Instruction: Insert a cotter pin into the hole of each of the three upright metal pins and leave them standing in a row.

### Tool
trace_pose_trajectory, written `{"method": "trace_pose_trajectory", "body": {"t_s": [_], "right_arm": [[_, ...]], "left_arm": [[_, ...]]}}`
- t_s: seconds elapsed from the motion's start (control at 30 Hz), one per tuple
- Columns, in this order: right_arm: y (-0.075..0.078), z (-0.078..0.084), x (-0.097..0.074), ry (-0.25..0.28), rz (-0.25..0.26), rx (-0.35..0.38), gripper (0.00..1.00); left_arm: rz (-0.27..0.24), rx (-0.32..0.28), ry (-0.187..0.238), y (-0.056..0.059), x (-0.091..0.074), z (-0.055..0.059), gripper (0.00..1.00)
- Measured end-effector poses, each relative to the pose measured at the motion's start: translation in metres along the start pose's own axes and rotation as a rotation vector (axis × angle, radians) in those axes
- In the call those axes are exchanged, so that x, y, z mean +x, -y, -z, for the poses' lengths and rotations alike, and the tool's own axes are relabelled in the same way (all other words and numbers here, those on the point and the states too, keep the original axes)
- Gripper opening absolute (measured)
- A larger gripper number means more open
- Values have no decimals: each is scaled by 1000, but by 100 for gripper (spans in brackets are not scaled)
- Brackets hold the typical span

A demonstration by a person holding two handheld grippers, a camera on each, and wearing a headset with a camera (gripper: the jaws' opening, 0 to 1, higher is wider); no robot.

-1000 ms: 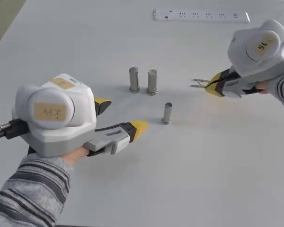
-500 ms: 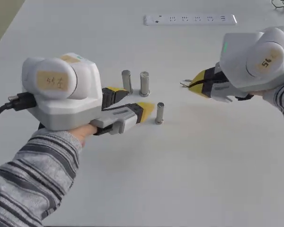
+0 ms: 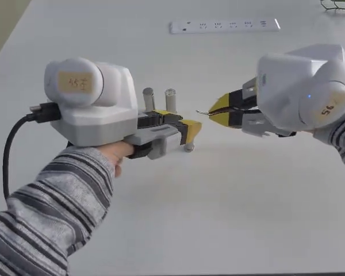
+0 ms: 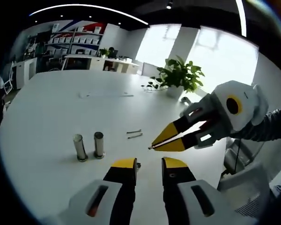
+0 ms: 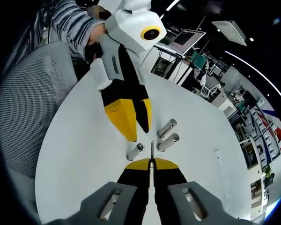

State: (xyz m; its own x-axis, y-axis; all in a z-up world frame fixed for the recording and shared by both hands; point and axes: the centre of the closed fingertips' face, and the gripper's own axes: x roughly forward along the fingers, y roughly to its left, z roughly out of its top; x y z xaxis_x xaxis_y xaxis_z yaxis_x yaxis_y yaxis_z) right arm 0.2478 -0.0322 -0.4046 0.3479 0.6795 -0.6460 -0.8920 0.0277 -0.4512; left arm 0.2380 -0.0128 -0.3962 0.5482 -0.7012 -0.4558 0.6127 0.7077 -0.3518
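Right by the spread left tongs point(image 4: 150, 164) stood a short silver metal pin point(image 5: 135, 152), the right tongs point(image 5: 150, 164) pinching a thin wire cotter pin point(image 5: 152, 149) nearby; seemingly no insertion was done.

Front metal pin point(image 5: 135, 152) is hemmed: left gripper point(image 5: 139, 133) one side, right gripper point(image 5: 151, 163) with its cotter pin point(image 5: 151, 149) opposite, two rear metal pins point(image 3: 171, 99) near behind. Near table point(image 3: 230, 201) open.

The right tongs point(image 5: 151, 164) pinch a cotter pin point(image 5: 151, 149) pointing straight ahead. On the white surface point(image 5: 75, 164) beyond, the left tongs point(image 5: 140, 134) reach in just beside one metal pin point(image 5: 135, 152). A second metal pin point(image 5: 167, 127) and a third metal pin point(image 5: 168, 141) stand paired nearby.
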Motion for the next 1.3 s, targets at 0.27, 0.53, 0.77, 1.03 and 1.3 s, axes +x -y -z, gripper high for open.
{"method": "trace_pose_trajectory", "body": {"t_s": [0.27,0.53,0.77,1.03,1.3], "right_arm": [[-6,-9,-2,32,-9,-25,0],[-9,-14,-6,46,-3,-23,0],[-11,-13,-8,49,0,-8,0],[-16,-14,-10,81,-15,95,0],[-24,-12,-12,154,-108,337,7]], "left_arm": [[40,-78,21,8,2,-4,9],[54,-127,38,12,2,-6,0],[66,-147,43,15,2,-6,0],[87,-17,33,21,1,-2,0],[126,187,-3,27,0,9,0]]}}
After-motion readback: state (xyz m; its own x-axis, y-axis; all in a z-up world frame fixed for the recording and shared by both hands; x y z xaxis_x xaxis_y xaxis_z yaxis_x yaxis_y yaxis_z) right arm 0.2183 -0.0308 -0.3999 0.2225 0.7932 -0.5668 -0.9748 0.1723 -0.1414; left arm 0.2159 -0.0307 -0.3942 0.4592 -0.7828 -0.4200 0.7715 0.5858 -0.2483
